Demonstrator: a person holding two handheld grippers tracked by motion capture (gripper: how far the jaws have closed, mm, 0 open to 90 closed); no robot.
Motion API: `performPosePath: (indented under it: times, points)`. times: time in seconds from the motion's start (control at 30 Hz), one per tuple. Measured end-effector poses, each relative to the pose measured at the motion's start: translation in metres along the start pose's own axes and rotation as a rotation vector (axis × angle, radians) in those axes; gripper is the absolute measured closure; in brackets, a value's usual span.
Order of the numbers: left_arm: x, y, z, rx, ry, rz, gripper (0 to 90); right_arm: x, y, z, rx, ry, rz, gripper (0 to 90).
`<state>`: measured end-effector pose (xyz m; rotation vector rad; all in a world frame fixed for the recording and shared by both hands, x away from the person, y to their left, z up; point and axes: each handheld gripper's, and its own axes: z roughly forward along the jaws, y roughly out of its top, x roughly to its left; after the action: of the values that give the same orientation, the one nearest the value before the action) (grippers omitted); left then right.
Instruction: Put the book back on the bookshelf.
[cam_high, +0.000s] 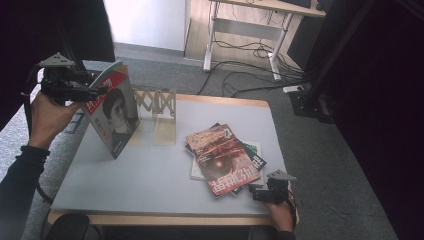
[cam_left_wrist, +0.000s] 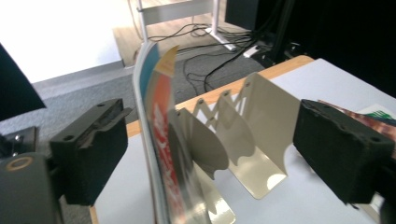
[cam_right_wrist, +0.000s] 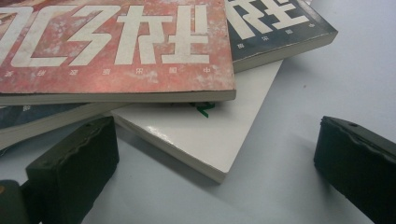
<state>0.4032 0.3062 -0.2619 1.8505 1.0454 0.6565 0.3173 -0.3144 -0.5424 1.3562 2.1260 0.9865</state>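
My left tool (cam_left_wrist: 210, 154) has its jaws apart around the upright magazine (cam_high: 112, 112), not gripping; it leans by the bookend rack (cam_high: 157, 112) on the tabletop (cam_high: 150, 175). Right tool (cam_right_wrist: 210, 172) is apart beside the book stack (cam_high: 225, 157).

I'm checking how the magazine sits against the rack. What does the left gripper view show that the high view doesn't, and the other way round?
Left gripper view alone: the magazine edge-on between the left gripper's open fingers, apart from both.

High view alone: its portrait cover, the stack of magazines, and the right gripper at the stack's near corner.

Both: the upright magazine, the folding rack and the table.
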Motion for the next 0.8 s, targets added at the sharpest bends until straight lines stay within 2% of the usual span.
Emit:
performPosePath:
  times: [0.27, 0.43, 0.57, 0.8]
  points:
    - [-0.02, 0.005, -0.02, -0.022, -0.029, 0.05, 4.7, 0.0, 0.0, 0.0, 0.0, 0.0, 0.0, 0.0]
    - [-0.035, 0.006, -0.028, -0.024, -0.072, 0.078, 0.0, 0.0, 0.0, 0.0, 0.0, 0.0, 0.0, 0.0]
    - [-0.05, 0.004, -0.028, -0.025, -0.112, 0.121, 0.0, 0.0, 0.0, 0.0, 0.0, 0.0, -0.002, 0.0]
    - [-0.069, -0.005, -0.016, -0.029, -0.171, 0.151, 0.0, 0.0, 0.0, 0.0, 0.001, 0.0, -0.001, 0.0]
